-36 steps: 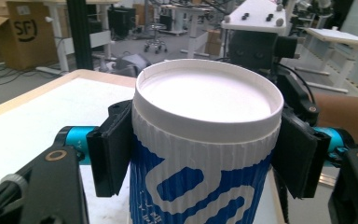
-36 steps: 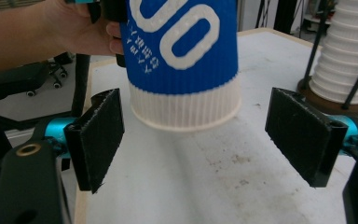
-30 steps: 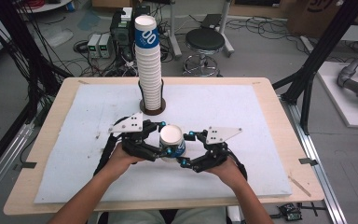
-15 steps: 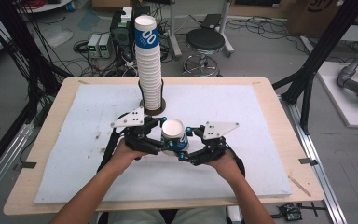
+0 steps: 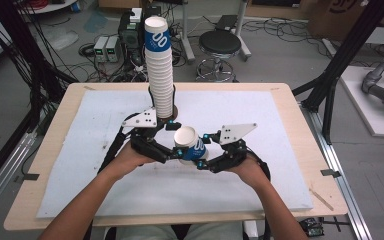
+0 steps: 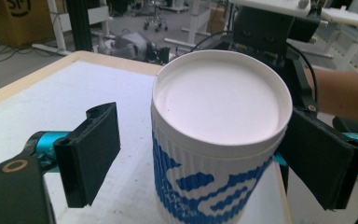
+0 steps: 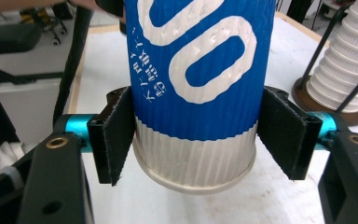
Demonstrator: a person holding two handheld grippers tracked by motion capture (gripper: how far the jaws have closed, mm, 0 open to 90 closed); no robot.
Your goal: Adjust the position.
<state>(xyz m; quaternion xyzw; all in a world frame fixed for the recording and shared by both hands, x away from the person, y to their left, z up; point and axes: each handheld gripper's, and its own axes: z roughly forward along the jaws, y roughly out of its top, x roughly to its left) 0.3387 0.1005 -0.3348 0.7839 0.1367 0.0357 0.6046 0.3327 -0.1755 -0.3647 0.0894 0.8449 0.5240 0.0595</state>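
Note:
A blue-and-white ribbed paper cup point(image 5: 192, 145) is held tilted just above the white mat, between both hands. My right gripper point(image 5: 203, 159) is shut on its lower white part. In the right gripper view both pads point(image 7: 117, 135) press the cup point(image 7: 196, 70) after just closing on it. My left gripper point(image 5: 174, 150) has just opened. In the left gripper view its jaws stand apart around the cup's rim point(image 6: 219, 116), with a clear gap at the left pad point(image 6: 93, 151).
A tall stack of the same cups point(image 5: 159, 75) stands on a round brown base point(image 7: 335, 109) just behind the grippers. The white mat point(image 5: 270, 120) covers the wooden table point(image 5: 300, 110). A stool, cables and equipment lie on the floor beyond.
The left gripper's jaws have come off the cup and the right gripper's jaws have closed on it. Both hands stay nearly where they were.

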